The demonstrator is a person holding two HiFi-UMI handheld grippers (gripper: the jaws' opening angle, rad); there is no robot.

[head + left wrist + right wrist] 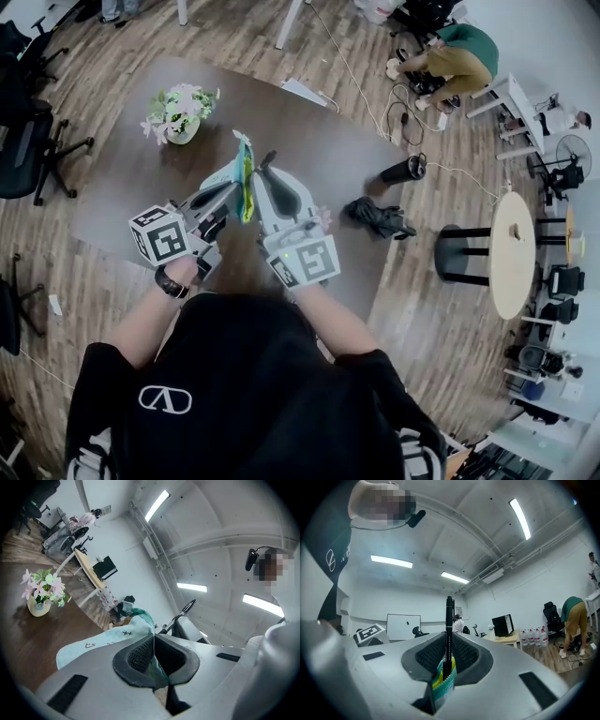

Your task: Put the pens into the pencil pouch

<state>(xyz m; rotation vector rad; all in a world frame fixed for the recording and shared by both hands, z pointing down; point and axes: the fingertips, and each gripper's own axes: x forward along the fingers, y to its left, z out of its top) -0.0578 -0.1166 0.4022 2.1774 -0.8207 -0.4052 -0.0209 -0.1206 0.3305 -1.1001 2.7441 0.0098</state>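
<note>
Slim black pen (449,630), seemingly fabric pouch (103,641)

Office-lab: swivel chairs (23,145), whiteboard (403,626), desk monitor (502,624), water jugs (533,637).

The head view looks steeply down from above onto the dark oval wooden table (309,141). The 2 gripper views sit close behind their jaws, facing level; the left shares the cream flower pot (38,606) with it.

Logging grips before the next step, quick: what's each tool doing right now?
Left tool: closed, pinching the pencil pouch fabric.
Right tool: closed on a black pen, with the pouch's zipper edge between its jaws too.
</note>
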